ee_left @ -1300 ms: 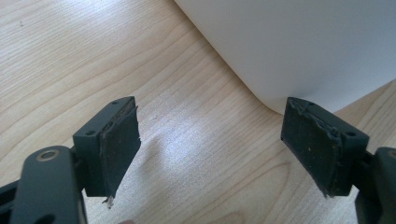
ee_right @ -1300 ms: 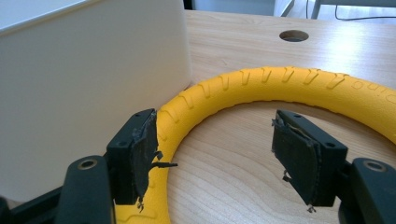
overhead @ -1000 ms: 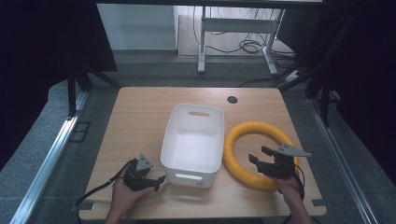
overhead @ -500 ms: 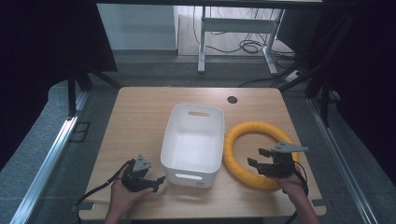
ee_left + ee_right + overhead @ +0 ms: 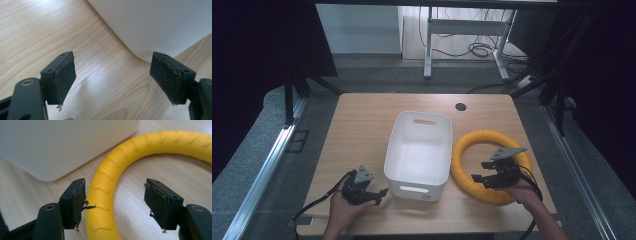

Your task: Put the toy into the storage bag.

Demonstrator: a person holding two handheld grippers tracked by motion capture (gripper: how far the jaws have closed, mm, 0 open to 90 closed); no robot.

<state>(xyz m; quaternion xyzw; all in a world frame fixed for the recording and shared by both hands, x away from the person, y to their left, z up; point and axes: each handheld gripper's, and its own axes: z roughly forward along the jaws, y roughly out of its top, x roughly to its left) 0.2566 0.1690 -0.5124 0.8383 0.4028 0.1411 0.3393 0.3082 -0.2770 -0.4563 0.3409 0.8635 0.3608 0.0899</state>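
A yellow ribbed ring lies flat on the wooden table, right of a white plastic bin. My right gripper hovers over the ring's near left arc. In the right gripper view the ring runs up between the jaws, close to the left pad and apart from the right pad; the jaws have just been closing and this gripper still stands open. My left gripper rests in a hand at the front left, open and holding nothing, with the bin's rounded corner just ahead.
The bin has no contents and has a handle slot in its far wall. A round cable hole sits at the table's far edge. Bare wood spreads left of the bin. Cables trail from both grippers toward the front edge.
The right gripper has shifted a little left and up over the ring, and its jaws stand slightly narrower. The left hand and gripper have kept still.
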